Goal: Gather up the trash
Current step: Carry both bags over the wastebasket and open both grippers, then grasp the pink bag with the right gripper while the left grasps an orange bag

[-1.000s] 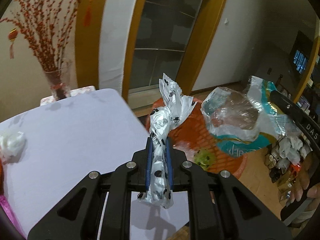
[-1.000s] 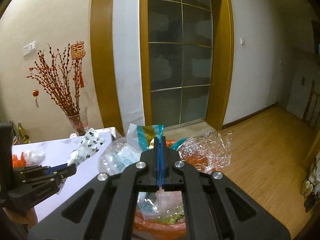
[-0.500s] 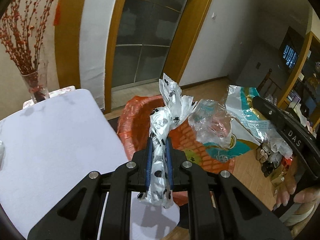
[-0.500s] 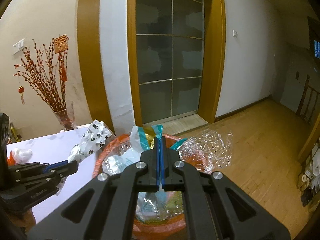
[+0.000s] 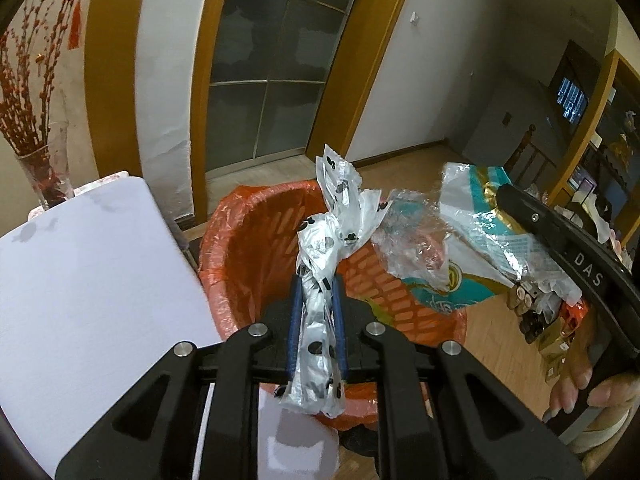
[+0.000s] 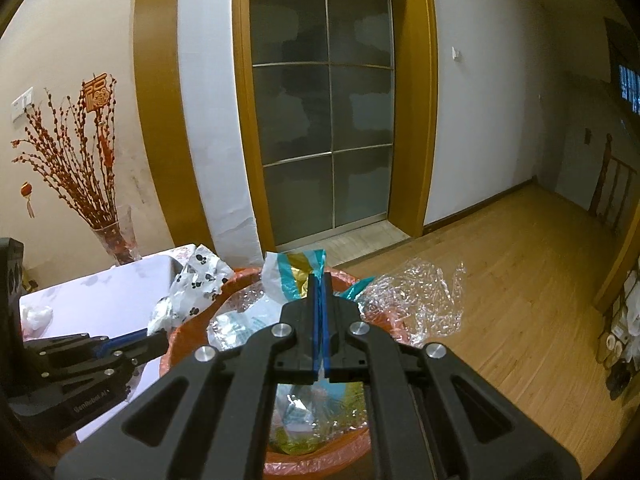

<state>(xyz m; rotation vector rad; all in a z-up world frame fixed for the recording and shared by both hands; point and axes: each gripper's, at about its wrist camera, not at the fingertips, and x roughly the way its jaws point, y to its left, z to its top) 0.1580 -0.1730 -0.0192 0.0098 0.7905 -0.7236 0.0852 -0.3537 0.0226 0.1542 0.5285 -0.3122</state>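
My left gripper point(image 5: 317, 292) holds a white plastic bag with black paw prints point(image 5: 332, 216) between its blue pads. Its jaws are opening, and the bag still fills the gap. It hangs over the orange-lined bin point(image 5: 248, 256), just past the white table's point(image 5: 80, 280) corner. My right gripper point(image 6: 320, 282) has a teal, gold and white wrapper point(image 6: 290, 276) with crinkled clear film point(image 6: 416, 304) at its tips. Its jaws are opening too, with a sliver between the pads and the wrapper still up. It points into the bin point(image 6: 192, 330), which holds trash.
A glass vase of red branches point(image 6: 114, 232) stands at the table's far edge, and a crumpled white tissue point(image 6: 36, 316) lies on the table. Small items point(image 5: 532, 308) sit on the wooden floor at the right. A person's hand point(image 5: 580, 392) grips the right tool.
Both grippers have moved off the table's edge to over the bin, which now looks nearer and larger. A thin gap has appeared between the right pads. Bag and wrapper stay in place.
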